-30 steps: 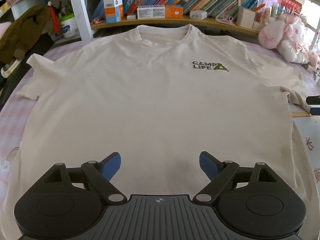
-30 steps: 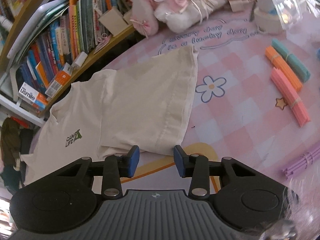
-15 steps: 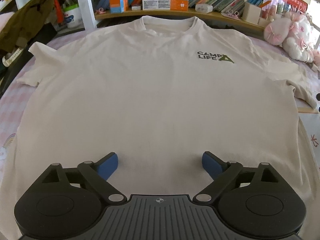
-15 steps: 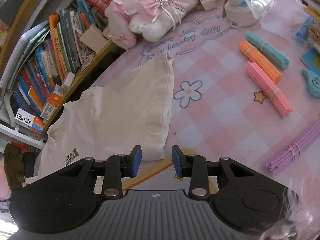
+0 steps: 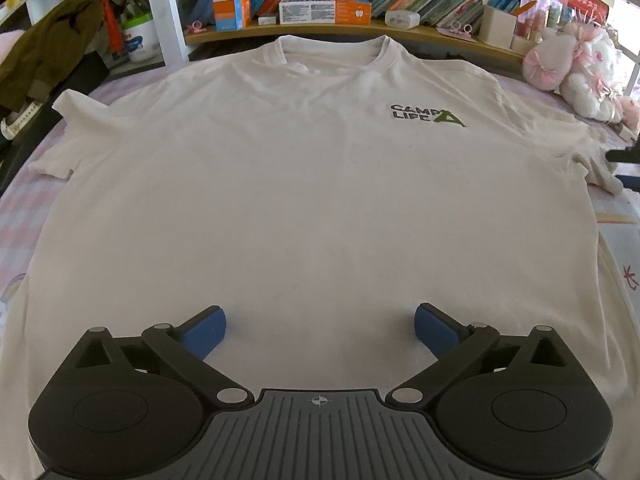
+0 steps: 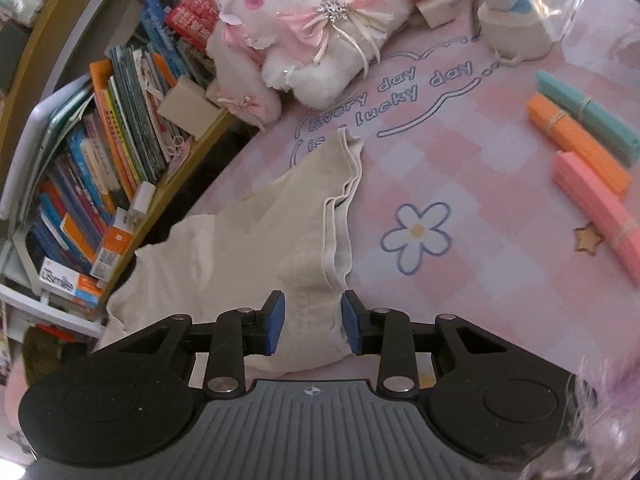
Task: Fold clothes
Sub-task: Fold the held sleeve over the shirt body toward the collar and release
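Note:
A cream T-shirt (image 5: 300, 184) with a green "CAMP LIFE" print lies flat, face up, on the pink checked table cover, collar toward the bookshelf. My left gripper (image 5: 320, 328) hovers over the shirt's lower middle; its jaws are opening wide and nothing is between them. In the right wrist view the shirt's sleeve (image 6: 280, 240) lies rumpled, its hem edge doubled. My right gripper (image 6: 313, 322) sits low over the sleeve's near end. Its jaws are closing, with sleeve cloth between the blue pads (image 6: 275, 322), and I see no pinch in the cloth.
A bookshelf (image 5: 360, 28) packed with books runs along the far edge. Plush toys (image 6: 320, 40) sit by the sleeve. Bundles of orange, teal and pink sticks (image 6: 580, 152) lie to the right on the table cover (image 6: 480, 200). An olive garment (image 5: 44, 64) hangs at the far left.
The left jaws have spread wider. The right gripper has moved forward and rolled, so the sleeve's end now lies between its jaws, which have narrowed slightly.

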